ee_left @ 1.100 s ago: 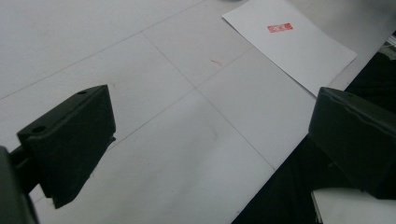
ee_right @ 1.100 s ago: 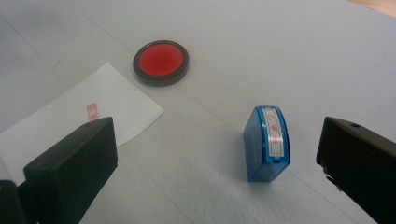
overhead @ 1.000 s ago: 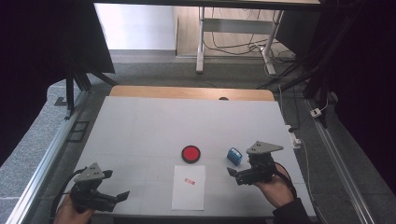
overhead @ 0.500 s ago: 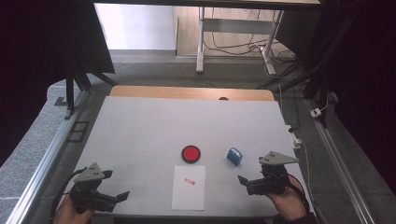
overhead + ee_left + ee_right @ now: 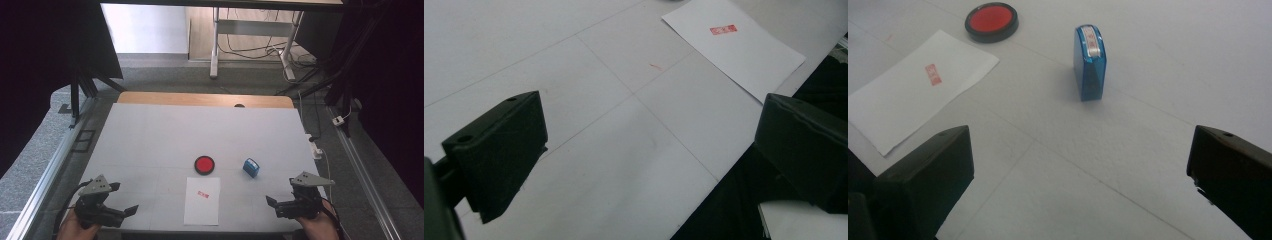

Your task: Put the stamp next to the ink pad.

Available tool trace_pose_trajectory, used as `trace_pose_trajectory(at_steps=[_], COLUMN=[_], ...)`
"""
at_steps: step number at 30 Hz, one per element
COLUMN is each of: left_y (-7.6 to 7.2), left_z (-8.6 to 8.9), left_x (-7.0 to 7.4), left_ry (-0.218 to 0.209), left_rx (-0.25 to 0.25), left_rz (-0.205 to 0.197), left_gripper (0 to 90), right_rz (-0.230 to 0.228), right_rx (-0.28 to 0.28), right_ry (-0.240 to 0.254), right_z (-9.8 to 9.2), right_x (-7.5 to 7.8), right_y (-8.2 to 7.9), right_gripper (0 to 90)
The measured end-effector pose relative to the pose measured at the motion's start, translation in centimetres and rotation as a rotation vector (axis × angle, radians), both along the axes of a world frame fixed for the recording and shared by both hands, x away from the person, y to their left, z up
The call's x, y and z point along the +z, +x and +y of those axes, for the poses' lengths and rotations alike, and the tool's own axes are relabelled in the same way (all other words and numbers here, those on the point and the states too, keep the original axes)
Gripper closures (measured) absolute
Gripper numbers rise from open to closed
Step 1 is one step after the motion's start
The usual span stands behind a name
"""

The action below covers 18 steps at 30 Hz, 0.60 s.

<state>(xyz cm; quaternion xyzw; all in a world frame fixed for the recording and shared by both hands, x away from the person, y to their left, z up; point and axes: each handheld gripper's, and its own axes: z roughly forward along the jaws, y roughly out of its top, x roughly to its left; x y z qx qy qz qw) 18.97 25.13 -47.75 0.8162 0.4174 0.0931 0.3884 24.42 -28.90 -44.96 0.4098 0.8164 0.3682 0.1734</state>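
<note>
Right gripper view, blue stamp (image 5: pixel 1089 62) ahead of right claw (image 5: pixel 1080 165) (spread wide), untouched.

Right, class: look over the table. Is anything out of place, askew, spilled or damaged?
Little stands out. The blue stamp lies on its side with its printing face exposed, apart from the open red ink pad. The paper lies flat, bearing one red imprint. A faint red mark stains the table.

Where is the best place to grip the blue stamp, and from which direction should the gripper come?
Probably across the blue stamp's two broad flat faces, at mid-height. It stands upright and narrow on the table, free all round, so the open right gripper can approach straight ahead.
</note>
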Motion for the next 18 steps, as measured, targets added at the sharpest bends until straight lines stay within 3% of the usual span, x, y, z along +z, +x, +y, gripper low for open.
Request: trace_pose_trajectory(at_steps=[10, 18], left_y=[-0.1, -0.03], left_z=[0.12, 0.06], left_x=[-0.02, -0.01], left_ry=[0.0, 0.002], left_rx=[0.002, 0.004], left_rz=[0.006, 0.01], left_gripper=[0.7, 0.7], right_rz=[0.035, 0.057], right_rx=[-0.018, -0.035], right_ry=[-0.052, -0.067], right_z=[-0.55, -0.82], right_x=[-0.67, -0.77], right_y=[-0.81, -0.97], right_gripper=[0.0, 0.0])
